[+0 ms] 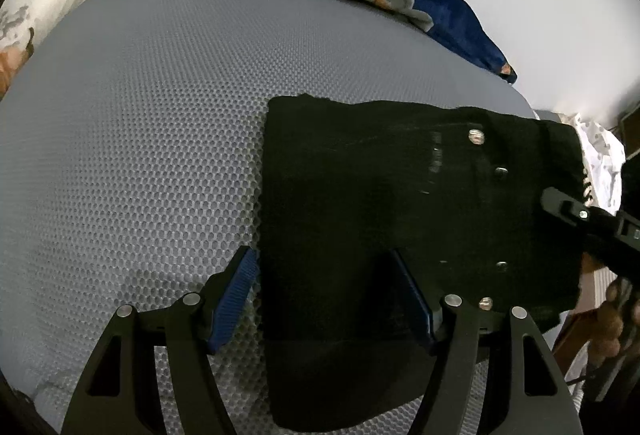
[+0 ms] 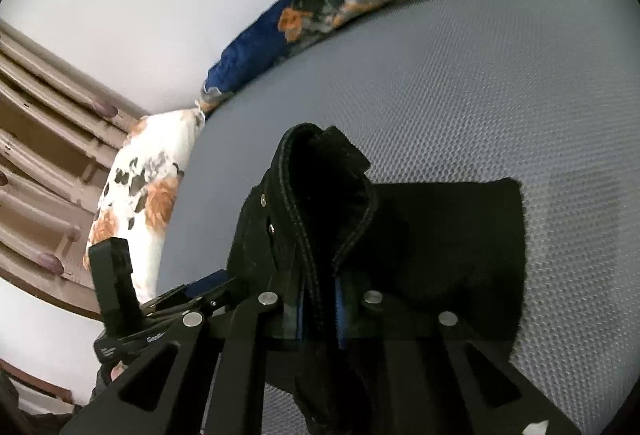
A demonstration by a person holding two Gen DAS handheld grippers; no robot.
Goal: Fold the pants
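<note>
Grey mesh mattress [image 1: 140,155], black pants [image 1: 380,215] lying folded on it, my right gripper [image 2: 320,311] pinching the waistband, left gripper [image 1: 332,299] spread over the near edge, so I'd lift slow and keep layers stacked.

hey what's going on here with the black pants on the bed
A person with a tool in each hand is folding black pants on a grey mesh mattress. The right tool is clamped on the waistband edge, holding it raised off the mattress. The left tool is open, straddling the pants' near-left edge.
</note>
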